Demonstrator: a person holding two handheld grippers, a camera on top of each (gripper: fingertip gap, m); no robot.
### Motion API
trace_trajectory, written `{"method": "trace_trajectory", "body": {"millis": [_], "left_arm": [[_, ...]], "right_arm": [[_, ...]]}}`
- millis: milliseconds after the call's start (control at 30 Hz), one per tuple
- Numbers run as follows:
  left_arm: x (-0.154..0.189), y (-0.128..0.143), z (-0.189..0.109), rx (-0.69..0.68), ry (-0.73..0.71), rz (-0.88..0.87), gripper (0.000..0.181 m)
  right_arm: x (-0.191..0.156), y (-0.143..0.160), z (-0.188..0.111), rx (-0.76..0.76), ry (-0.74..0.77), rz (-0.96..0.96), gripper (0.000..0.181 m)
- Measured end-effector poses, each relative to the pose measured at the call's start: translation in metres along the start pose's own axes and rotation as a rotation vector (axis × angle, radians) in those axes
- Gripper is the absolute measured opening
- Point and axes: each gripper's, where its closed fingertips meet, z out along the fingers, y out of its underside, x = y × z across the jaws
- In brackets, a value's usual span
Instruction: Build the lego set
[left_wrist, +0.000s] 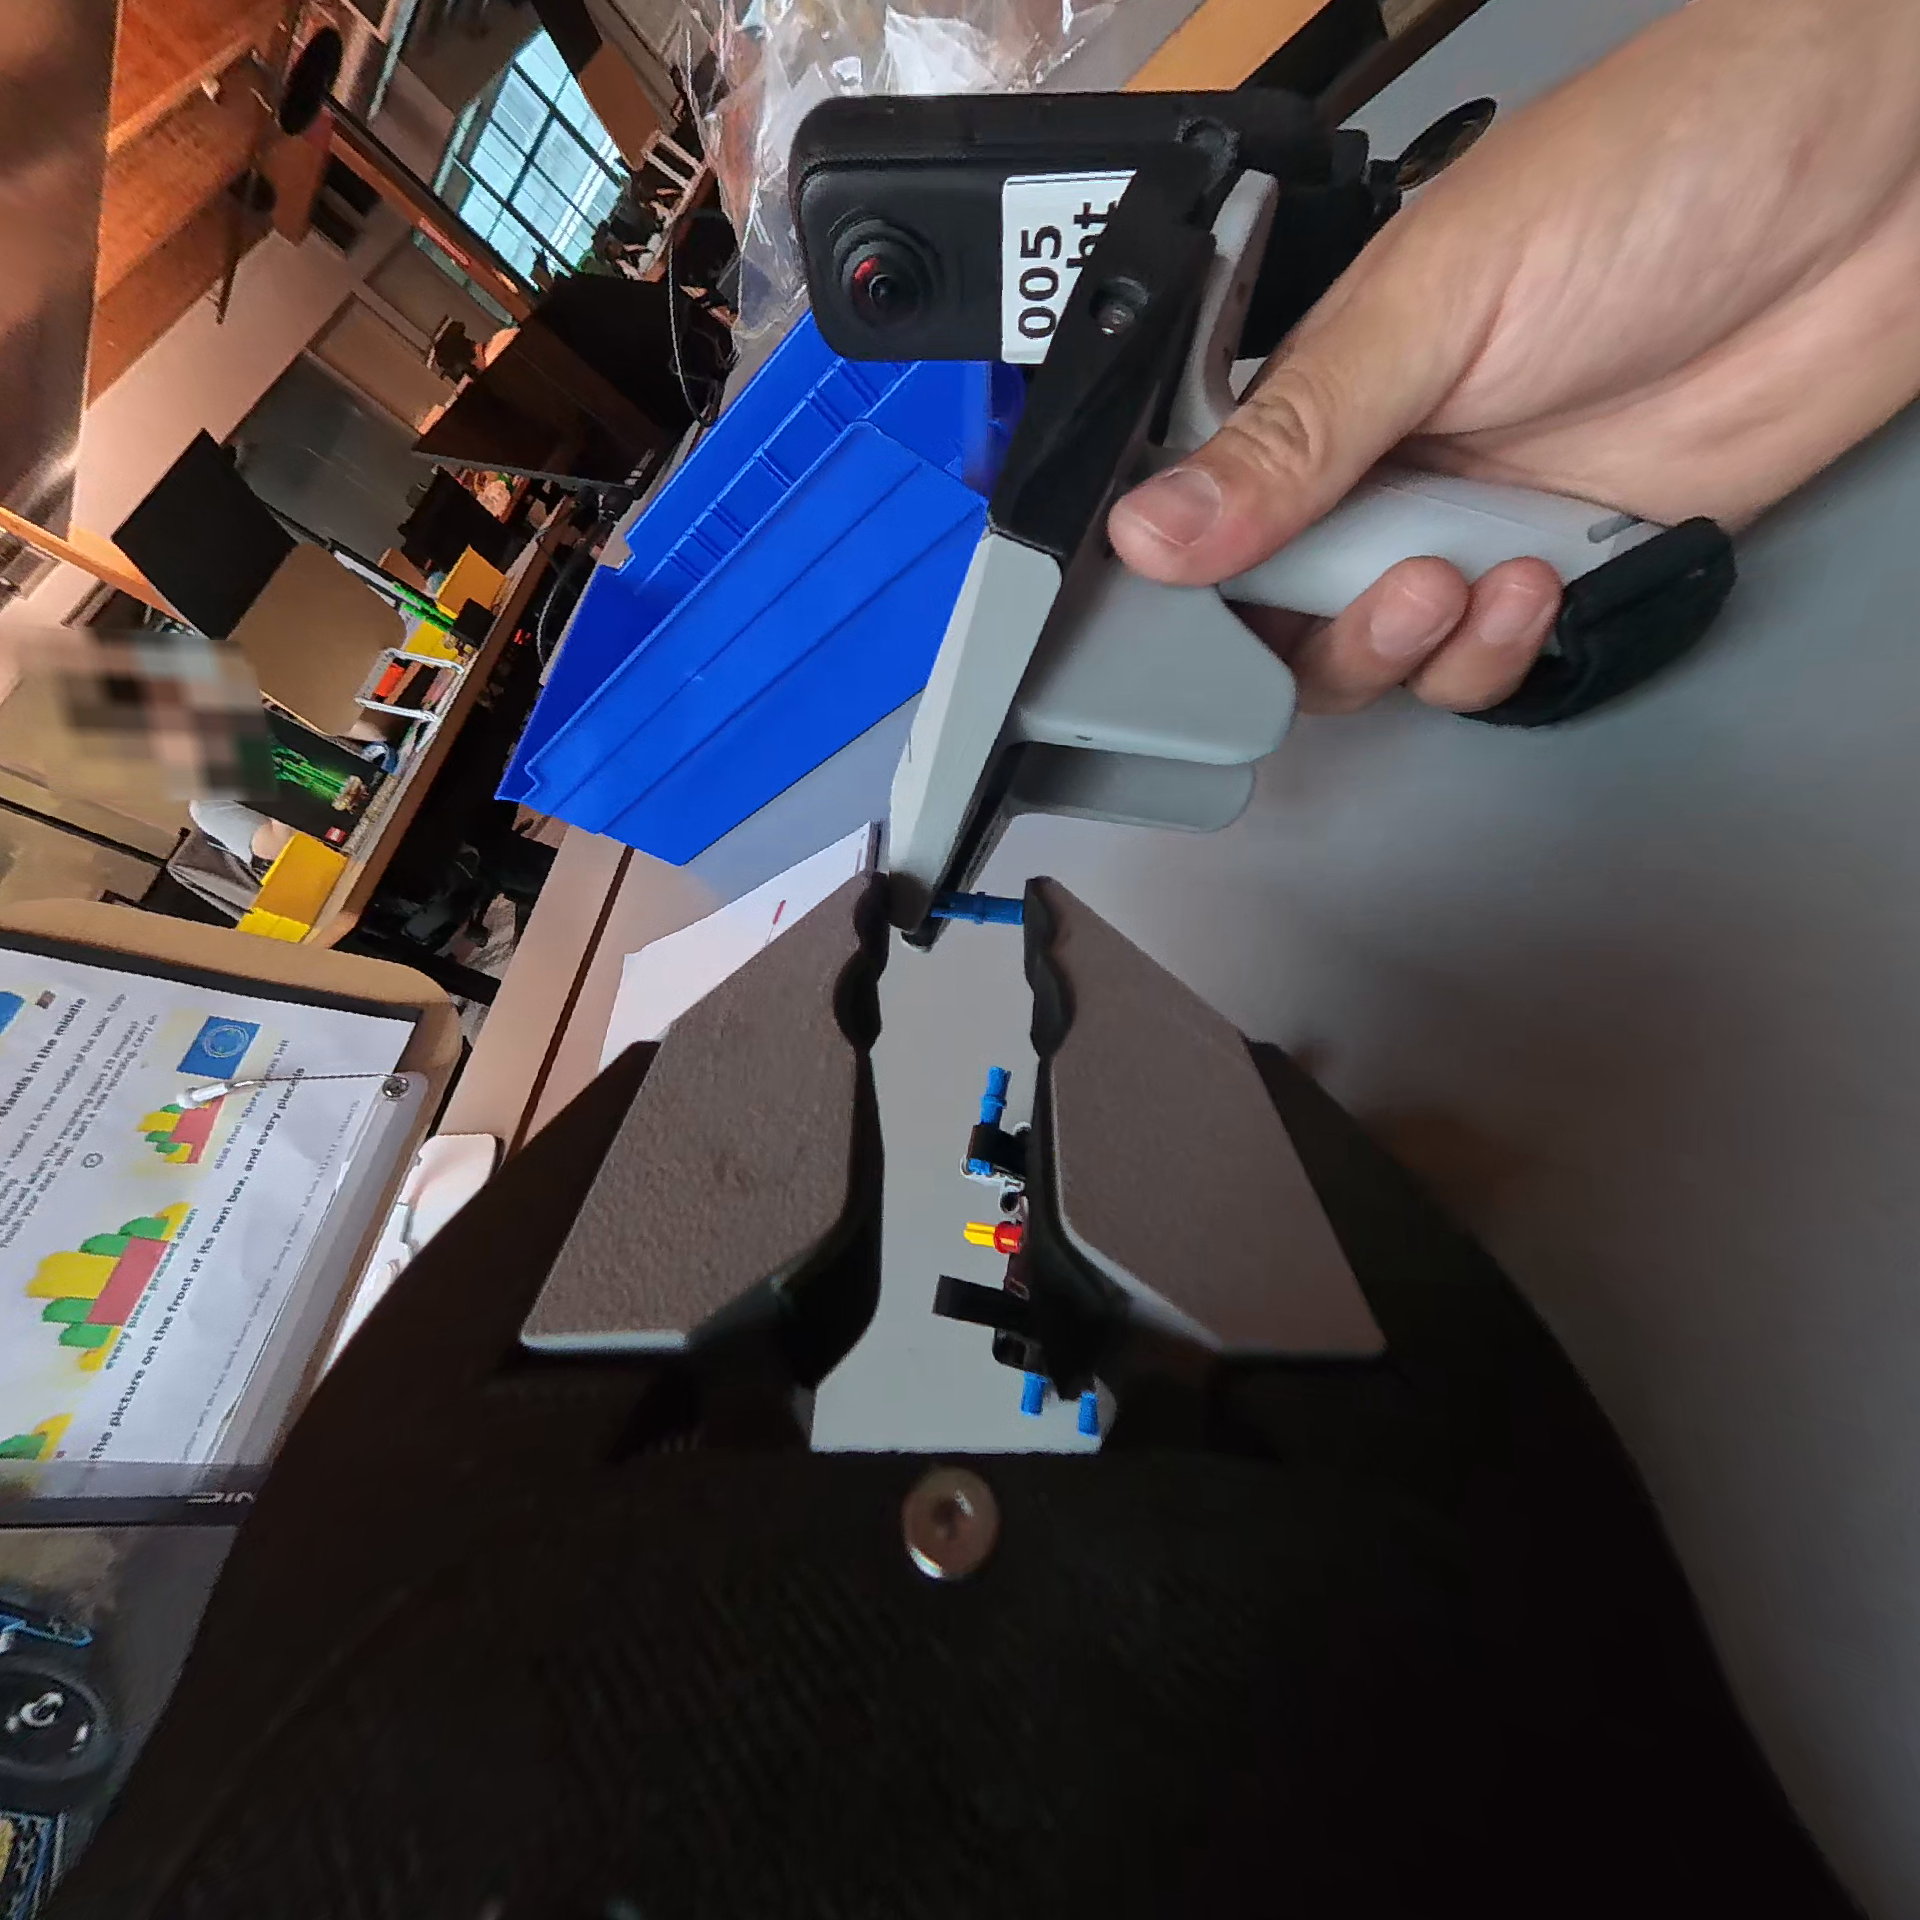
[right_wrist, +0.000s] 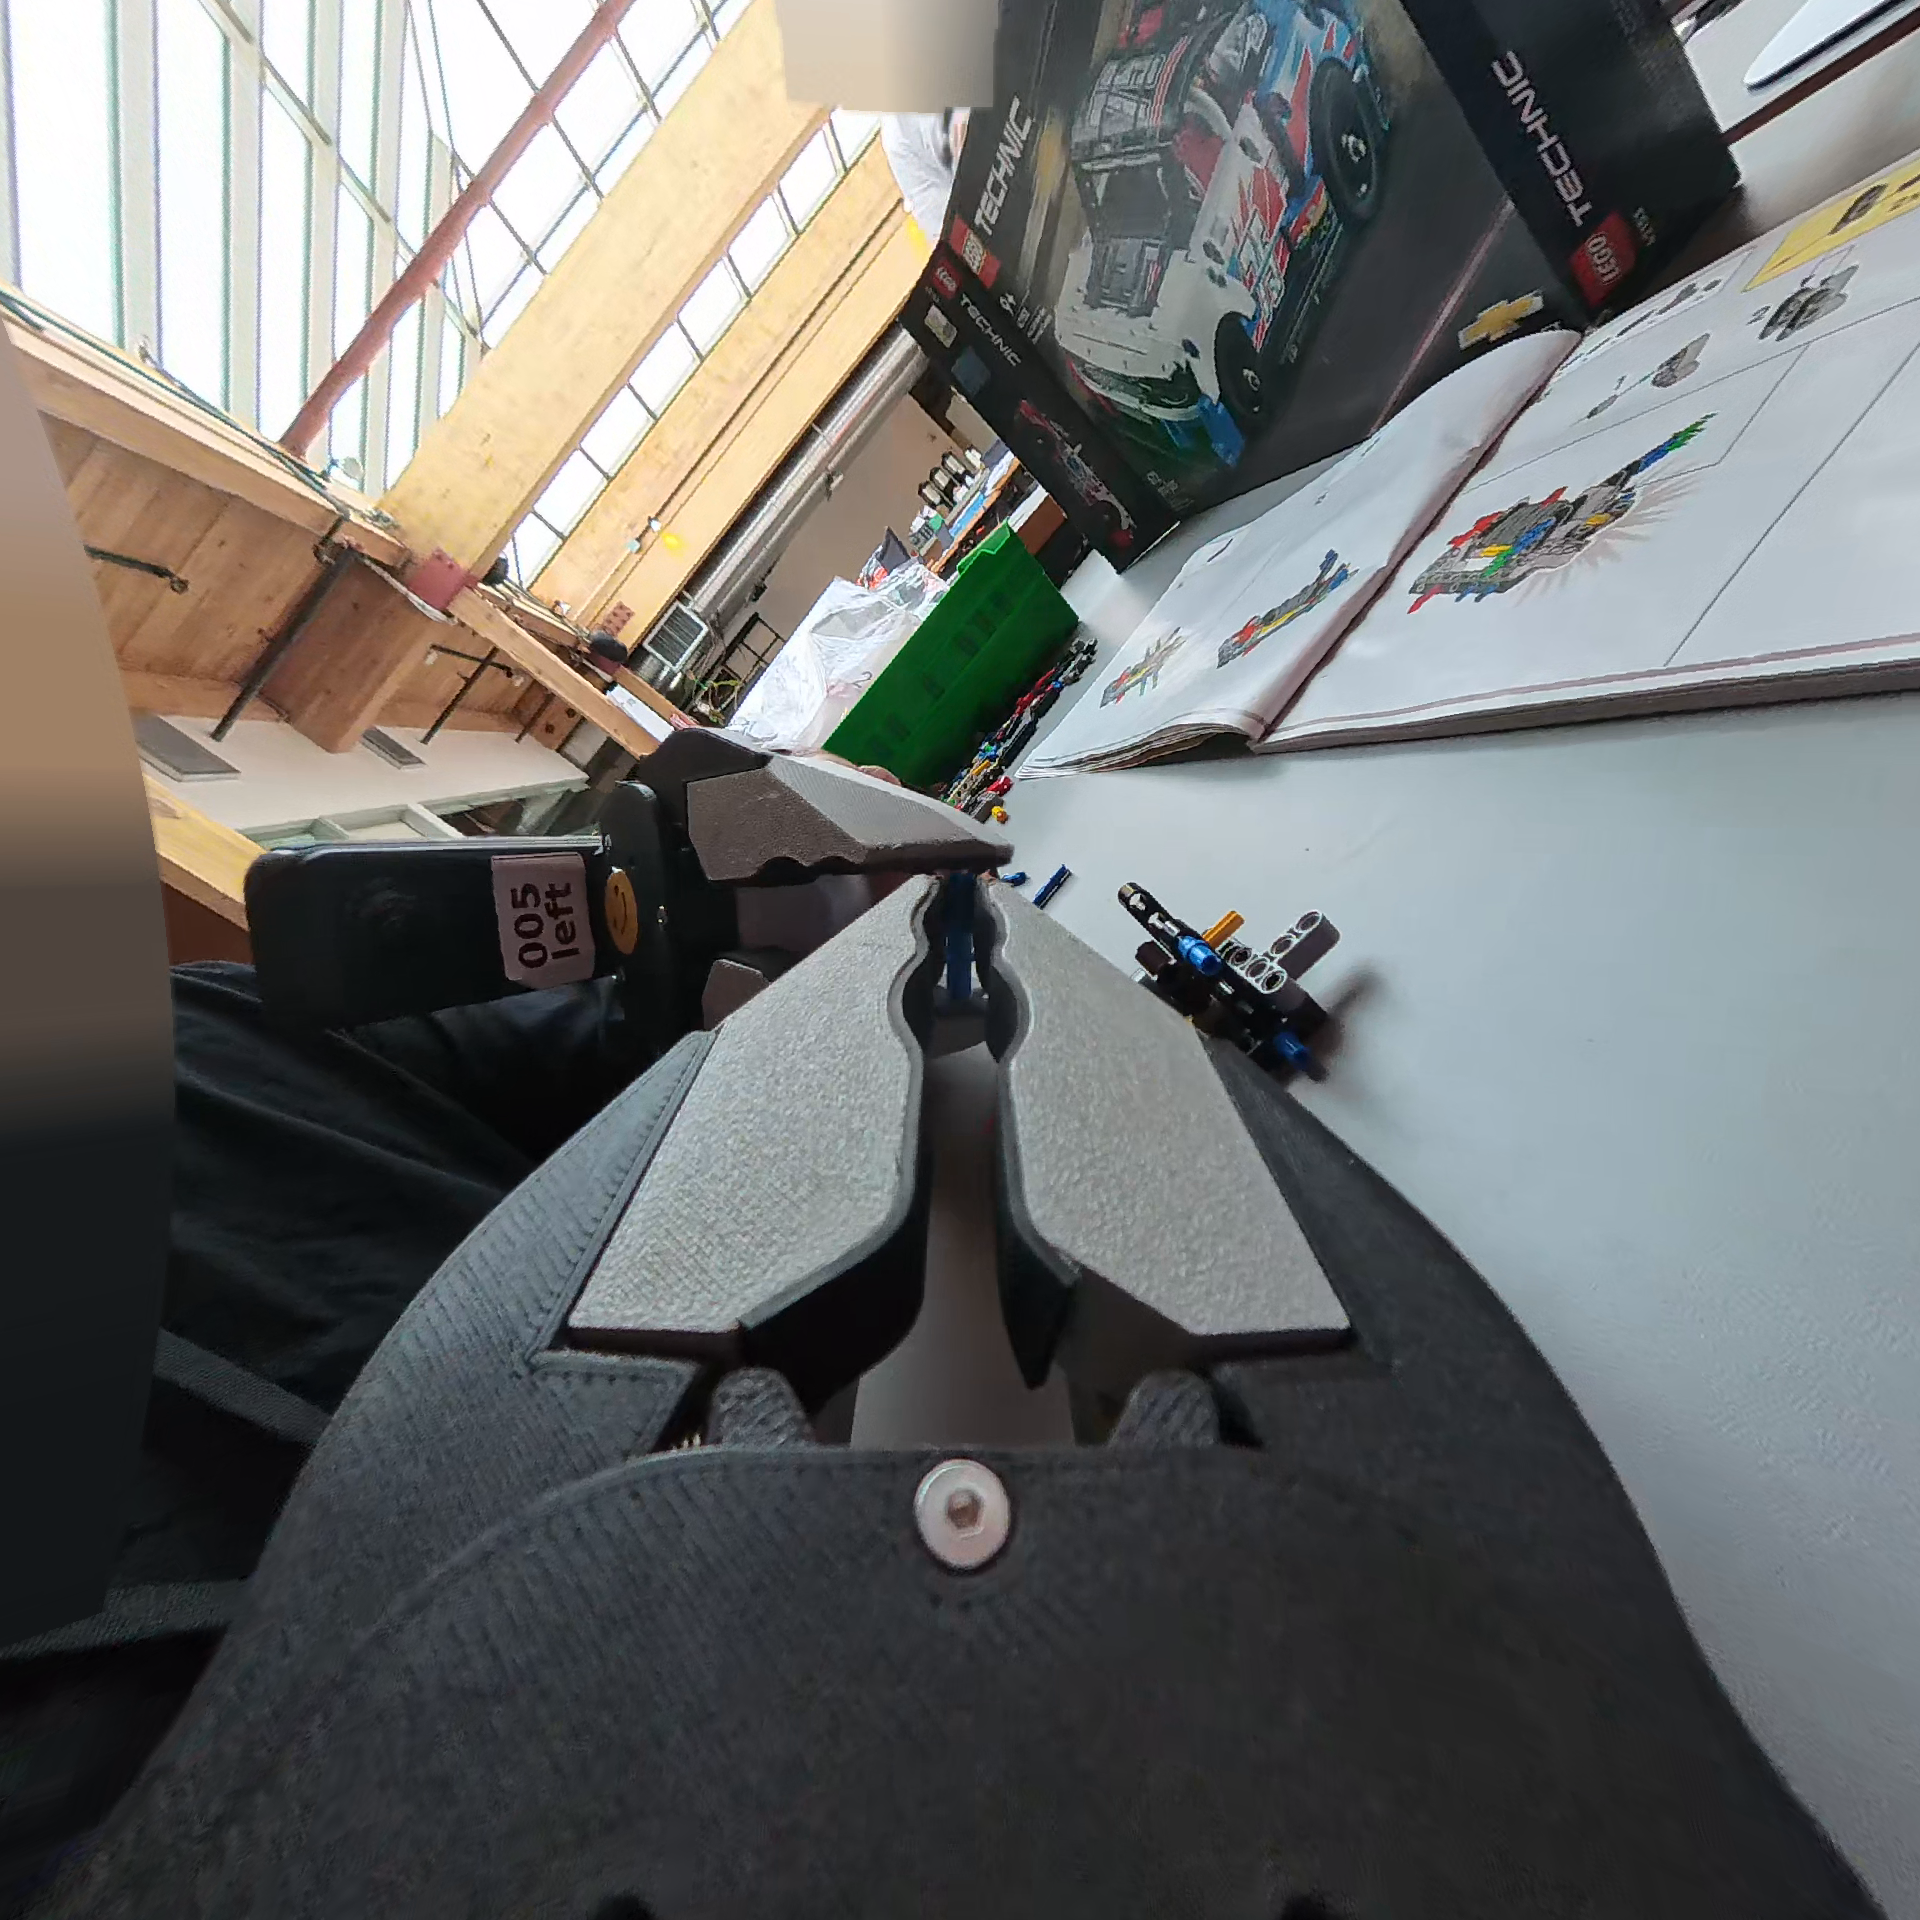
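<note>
Right gripper (right_wrist: 961, 914) is pinching a blue pin (right_wrist: 958, 940) at its fingertips, passing it between the left gripper's (left_wrist: 956, 920) parted jaws. Tiny, light, slippery: I'd be gripping its middle. Beyond, the half-built assembly (right_wrist: 1236, 982) is waiting.

Both grippers: black ribbed printed bodies, grey textured finger pads (right_wrist: 800, 1164) w/ scalloped inner edges, silver hex screw (right_wrist: 961, 1512) at centre. Right gripper (left_wrist: 940, 914): grey handle, black strap, black cam w/ white sticker. Dark sleeve (right_wrist: 343, 1164).

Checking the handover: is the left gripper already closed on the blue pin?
No: the left gripper is open, and the blue pin sticks out from the right gripper.
</note>
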Motion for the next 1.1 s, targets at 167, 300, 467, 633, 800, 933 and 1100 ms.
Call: {"method": "trace_trajectory", "body": {"millis": [167,300,467,633,800,933,1100], "left_arm": [[-0.007,0.001,-0.002,0.004,-0.040,0.011,0.024],[-0.007,-0.002,-0.002,0.025,-0.034,0.007,0.023],[-0.004,-0.004,-0.003,0.030,-0.029,0.023,0.023],[0.000,0.001,-0.004,0.047,0.094,-0.113,0.029],[0.013,0.010,-0.003,0.018,0.323,-0.430,0.033],[0.005,0.005,-0.006,0.056,0.352,-0.555,0.021],[0.005,0.005,-0.006,0.062,0.381,-0.640,0.025]], "right_arm": [[-0.006,-0.002,-0.006,-0.023,-0.038,-0.064,0.009],[-0.006,0.002,-0.005,-0.071,-0.047,-0.088,0.006],[-0.004,0.010,-0.003,-0.119,-0.024,-0.140,0.001],[0.011,0.005,-0.011,-0.160,0.159,-0.425,0.001],[0.031,-0.002,-0.028,-0.301,0.478,-0.990,0.002],[0.027,0.003,-0.025,-0.364,0.558,-1.301,0.002],[0.031,0.003,-0.024,-0.415,0.653,-1.477,0.002]]}}
